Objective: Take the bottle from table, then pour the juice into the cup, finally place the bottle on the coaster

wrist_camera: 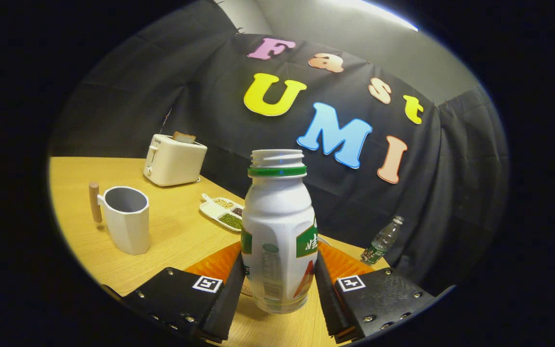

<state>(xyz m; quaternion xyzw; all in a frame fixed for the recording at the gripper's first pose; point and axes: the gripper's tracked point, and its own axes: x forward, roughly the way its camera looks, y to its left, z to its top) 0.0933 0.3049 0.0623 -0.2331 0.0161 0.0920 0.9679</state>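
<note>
A white juice bottle with a green neck ring and no cap stands upright between my fingers. My gripper is shut on its lower body, one finger pressing each side. The bottle's base looks slightly above the wooden table, though I cannot tell for sure. A white faceted cup with a wooden handle stands on the table to the left, beyond the fingers and open side up. A small pale sliver peeks out beside the bottle's base; what it is cannot be told.
A white toaster with a slice of bread in it stands at the back of the table. A white divided dish of beans lies behind the bottle on the left. A clear plastic bottle stands at the table's right edge.
</note>
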